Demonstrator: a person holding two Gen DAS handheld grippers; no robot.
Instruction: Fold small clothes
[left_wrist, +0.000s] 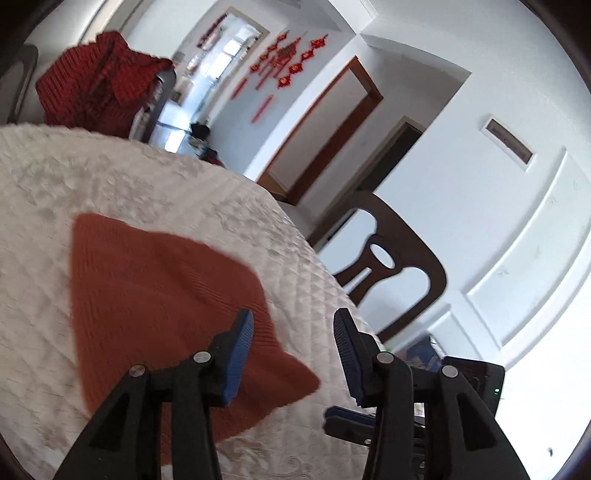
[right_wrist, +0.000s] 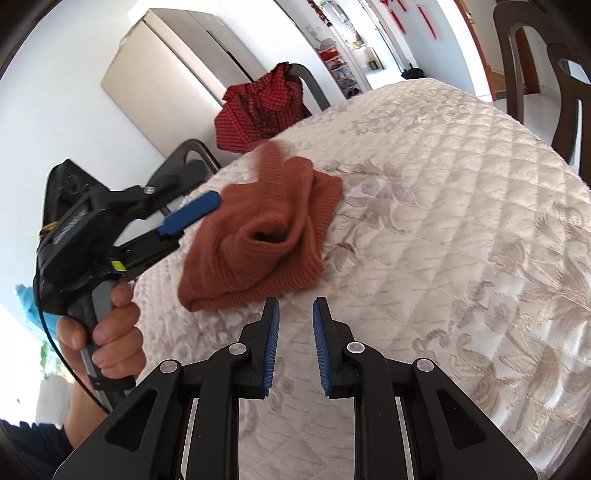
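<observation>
Two handheld grippers hang over a quilted cream tablecloth (right_wrist: 443, 184). A rust-orange knitted garment (right_wrist: 258, 236) lies bunched near the table's edge, part of it blurred in mid-air. The left gripper (left_wrist: 291, 347) stands parted and empty beside it; the right gripper (right_wrist: 295, 332) is narrowly parted, gripping nothing, just short of the hem. Likely risk: the lumpy heap refolds crooked, or slides off the near edge.

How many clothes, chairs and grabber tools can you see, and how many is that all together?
Clothes: 2, the orange knit and the red checked garment.
Chairs: 3.
Grippers: 2, left gripper, right gripper.
Total: 7.
</observation>
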